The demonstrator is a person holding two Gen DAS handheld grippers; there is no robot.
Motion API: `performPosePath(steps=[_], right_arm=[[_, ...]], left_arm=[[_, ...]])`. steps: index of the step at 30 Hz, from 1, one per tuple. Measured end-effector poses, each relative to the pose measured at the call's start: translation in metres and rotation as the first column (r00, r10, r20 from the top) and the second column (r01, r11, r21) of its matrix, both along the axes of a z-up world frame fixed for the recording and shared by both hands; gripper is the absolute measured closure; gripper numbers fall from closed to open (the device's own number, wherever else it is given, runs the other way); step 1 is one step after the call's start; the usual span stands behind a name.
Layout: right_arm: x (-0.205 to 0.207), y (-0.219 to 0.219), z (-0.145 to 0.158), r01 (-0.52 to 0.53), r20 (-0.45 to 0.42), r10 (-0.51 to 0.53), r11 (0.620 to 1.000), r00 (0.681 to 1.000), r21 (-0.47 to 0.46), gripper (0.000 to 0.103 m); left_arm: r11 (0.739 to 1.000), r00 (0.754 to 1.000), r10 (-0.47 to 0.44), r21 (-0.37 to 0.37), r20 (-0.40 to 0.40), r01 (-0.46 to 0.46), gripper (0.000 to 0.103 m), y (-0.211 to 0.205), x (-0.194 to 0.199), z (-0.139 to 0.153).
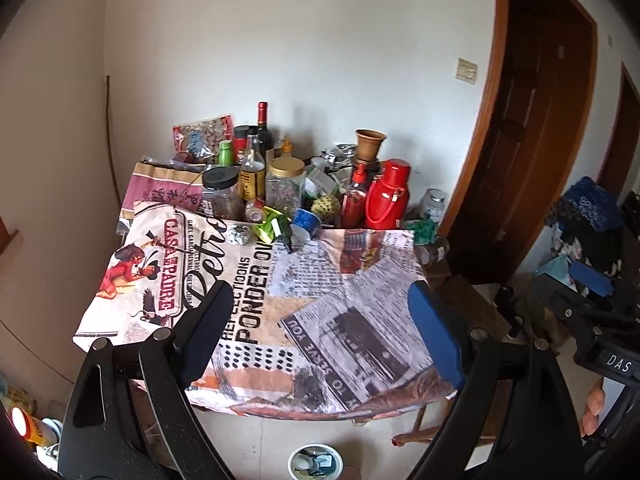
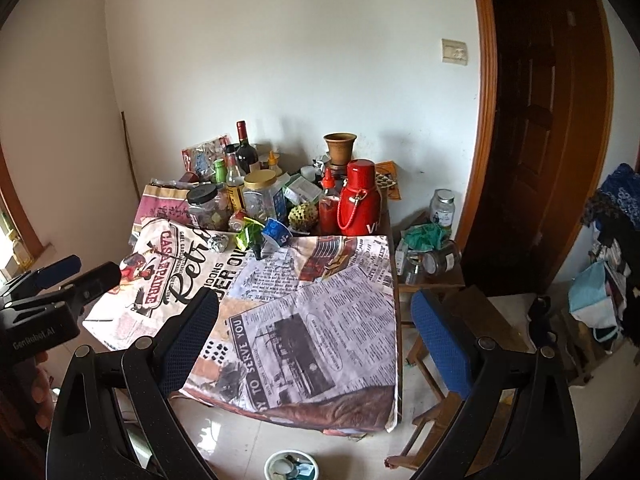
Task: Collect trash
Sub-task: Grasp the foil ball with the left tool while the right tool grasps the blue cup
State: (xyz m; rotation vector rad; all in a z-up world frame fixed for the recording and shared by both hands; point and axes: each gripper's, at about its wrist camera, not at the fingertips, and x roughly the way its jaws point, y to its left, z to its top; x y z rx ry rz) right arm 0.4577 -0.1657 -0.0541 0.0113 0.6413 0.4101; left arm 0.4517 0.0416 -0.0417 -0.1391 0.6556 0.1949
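Observation:
Trash lies at the far edge of the newspaper-print tablecloth (image 1: 320, 320): a crumpled foil ball (image 1: 239, 235), a green wrapper (image 1: 269, 227), a small dark green bottle (image 1: 285, 232) and a tipped blue cup (image 1: 305, 222). They also show in the right wrist view: foil ball (image 2: 218, 244), wrapper (image 2: 248, 234), cup (image 2: 277, 233). A white bin (image 1: 316, 462) with trash in it stands on the floor below the table's near edge; it also shows in the right wrist view (image 2: 291, 466). My left gripper (image 1: 320, 320) is open and empty above the near part of the cloth. My right gripper (image 2: 316, 320) is open and empty, near the table's right corner.
Jars, bottles, a red flask (image 1: 387, 194) and a clay pot (image 1: 370, 143) crowd the back of the table. A low wooden stool (image 2: 428, 256) with glass jars stands to the right, by a dark doorway. Clothes pile at far right. Wooden chair legs (image 2: 424, 432) stand near the bin.

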Motion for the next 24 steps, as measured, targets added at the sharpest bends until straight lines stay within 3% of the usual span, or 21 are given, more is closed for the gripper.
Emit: performPosePath(steps=[7,17,24], right_arm=[[0.043,0.026,-0.006,-0.001,-0.03,0.001,1.0,1.0,0.009,0.007],[0.117,0.095,-0.011,0.088,-0.054,-0.088,0.996,0.995,0.006,0.007],[0.191,0.152,-0.043,0.14,-0.14,-0.138,0.99,0.981,0.004,0.007]], left_arm=[[1.0,0.999,0.029,0.006,-0.033,-0.029,0.014,0.03,0.043,-0.013],[1.0,0.999,-0.03,0.009,-0.031,0.03,0.014,0.108,0.13,-0.026],[0.999,0.989,-0.041,-0.013,-0.142,0.04,0.014,0.189,0.204,-0.071]])
